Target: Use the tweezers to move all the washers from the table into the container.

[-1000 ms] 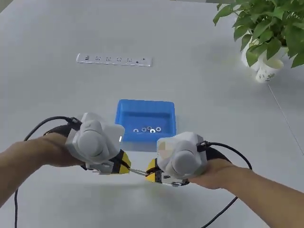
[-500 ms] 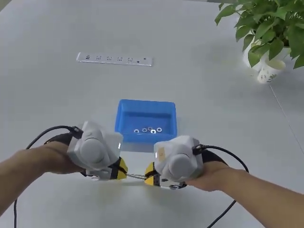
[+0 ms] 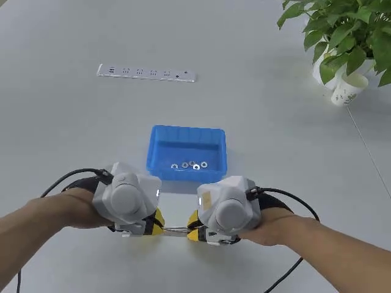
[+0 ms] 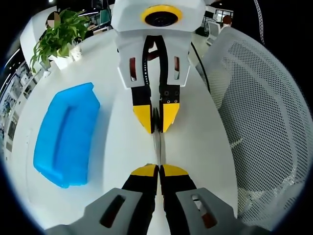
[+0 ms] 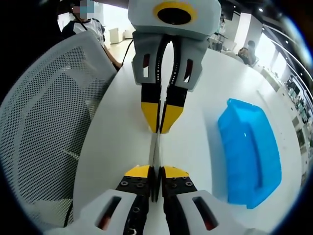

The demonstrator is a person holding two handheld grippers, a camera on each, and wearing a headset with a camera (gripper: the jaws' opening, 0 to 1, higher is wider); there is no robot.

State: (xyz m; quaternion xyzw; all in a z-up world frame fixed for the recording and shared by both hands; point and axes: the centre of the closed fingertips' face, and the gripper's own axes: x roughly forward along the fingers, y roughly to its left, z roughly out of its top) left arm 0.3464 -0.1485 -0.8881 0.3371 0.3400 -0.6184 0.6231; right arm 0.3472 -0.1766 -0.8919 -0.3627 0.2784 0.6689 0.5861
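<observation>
Washers (image 3: 189, 165) lie in the blue container (image 3: 160, 137). Left gripper (image 3: 157, 222) and right gripper (image 3: 193, 226), both clamping the tweezers (image 3: 176, 230), have backed toward the desk's near edge.

The left gripper (image 3: 156, 222) and the right gripper (image 3: 193, 220) are cased in rounded pale-grey shells, and black jaws tipped in yellow are fitted to each. Small screws are set in the black jaw sections, and red-lined slots are cut in the housings. A black cable is led from each gripper.
</observation>
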